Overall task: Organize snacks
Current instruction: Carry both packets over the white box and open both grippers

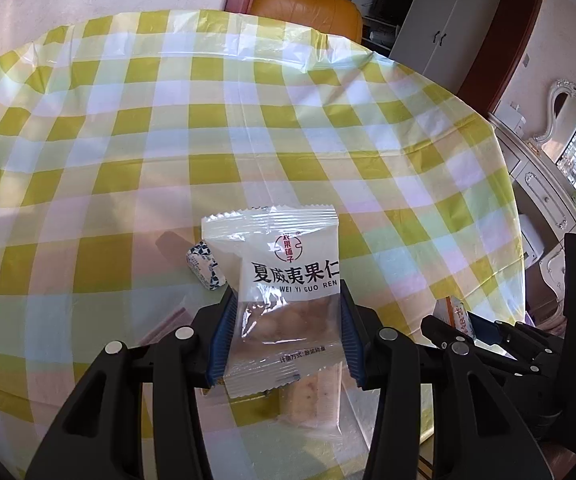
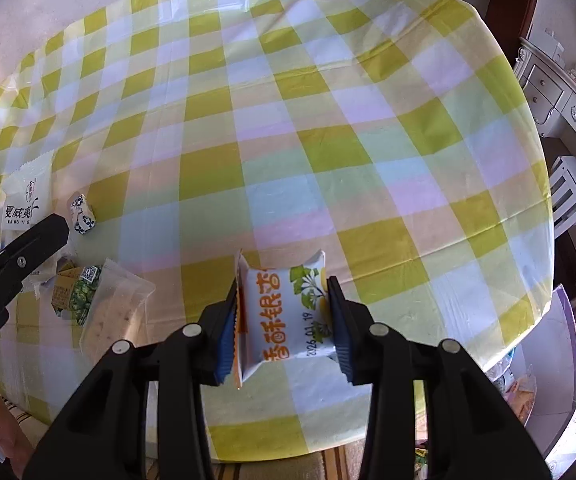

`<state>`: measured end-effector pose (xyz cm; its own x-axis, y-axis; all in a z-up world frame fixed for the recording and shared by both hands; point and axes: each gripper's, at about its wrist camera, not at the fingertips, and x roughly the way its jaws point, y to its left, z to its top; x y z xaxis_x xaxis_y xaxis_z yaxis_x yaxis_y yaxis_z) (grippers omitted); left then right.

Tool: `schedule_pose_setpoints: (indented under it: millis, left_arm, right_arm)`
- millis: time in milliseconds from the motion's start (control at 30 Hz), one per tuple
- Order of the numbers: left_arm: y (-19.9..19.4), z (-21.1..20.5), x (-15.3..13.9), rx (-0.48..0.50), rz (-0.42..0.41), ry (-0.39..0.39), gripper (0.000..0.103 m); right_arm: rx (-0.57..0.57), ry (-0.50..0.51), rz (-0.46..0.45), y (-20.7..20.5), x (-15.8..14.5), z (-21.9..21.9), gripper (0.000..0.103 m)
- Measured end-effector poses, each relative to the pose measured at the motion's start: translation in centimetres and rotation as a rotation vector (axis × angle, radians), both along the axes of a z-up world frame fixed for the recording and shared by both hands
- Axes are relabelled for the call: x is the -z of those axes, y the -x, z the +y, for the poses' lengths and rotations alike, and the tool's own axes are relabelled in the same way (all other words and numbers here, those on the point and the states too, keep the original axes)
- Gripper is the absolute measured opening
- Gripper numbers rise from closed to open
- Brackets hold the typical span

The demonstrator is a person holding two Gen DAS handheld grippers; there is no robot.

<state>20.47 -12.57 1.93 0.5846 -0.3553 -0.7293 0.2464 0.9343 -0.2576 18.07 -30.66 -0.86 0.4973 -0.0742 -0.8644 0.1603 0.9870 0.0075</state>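
Here, above the yellow-checked plastic tablecloth [image 1: 248, 128], the left gripper [image 1: 286, 326] clamps a white macadamia nut packet [image 1: 276, 280]. The right gripper [image 2: 284, 326] clamps a white-and-orange ginkgo snack packet [image 2: 284, 308], also above that cloth. A small blue-and-white wrapped candy [image 1: 204, 265] lies on the cloth.

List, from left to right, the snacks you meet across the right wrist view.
Macadamia packet → blue-and-white candy → green-printed packet → clear biscuit packet → ginkgo packet, held in the right gripper.
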Motion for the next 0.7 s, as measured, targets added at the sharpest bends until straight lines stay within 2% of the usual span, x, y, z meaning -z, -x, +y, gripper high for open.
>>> schedule_pose_setpoints:
  millis: [367,700]
  left_arm:
    - [3.2,-6.1,-1.0,0.204,-0.003,-0.011,0.045]
    - [7.4,-13.4,-1.8,0.431,0.000,-0.044,0.045]
  right_arm:
    - [0.185,-0.037,0.070,5.1,0.1,-7.0,0.040]
    - [0.381,-0.077,0.145,11.7,1.9,-14.0,0.040]
